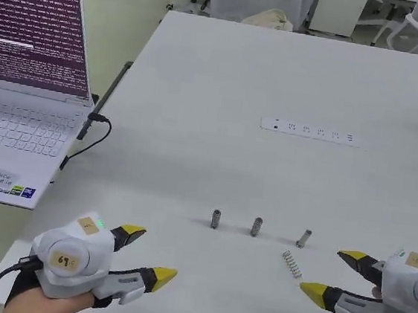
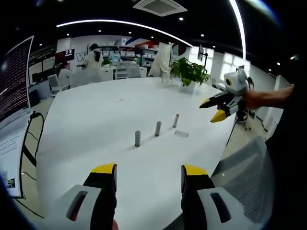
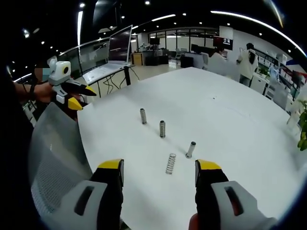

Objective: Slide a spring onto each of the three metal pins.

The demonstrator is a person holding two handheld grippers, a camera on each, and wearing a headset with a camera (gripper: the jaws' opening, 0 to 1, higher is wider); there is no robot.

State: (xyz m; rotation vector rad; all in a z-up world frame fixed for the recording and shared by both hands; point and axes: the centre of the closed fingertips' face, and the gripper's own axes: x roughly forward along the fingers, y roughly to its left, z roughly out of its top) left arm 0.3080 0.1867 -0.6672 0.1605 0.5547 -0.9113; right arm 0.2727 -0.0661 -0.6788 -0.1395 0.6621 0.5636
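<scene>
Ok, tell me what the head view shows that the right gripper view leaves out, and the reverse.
Head view: lines of text on the laptop screen, and the right gripper seen from above, open. Right gripper view: ceiling lights, a standing person far off, a mesh chair back. Shared: the white table, two pins wearing springs, one bare pin, a loose spring lying beside it, and the open left gripper.
</scene>
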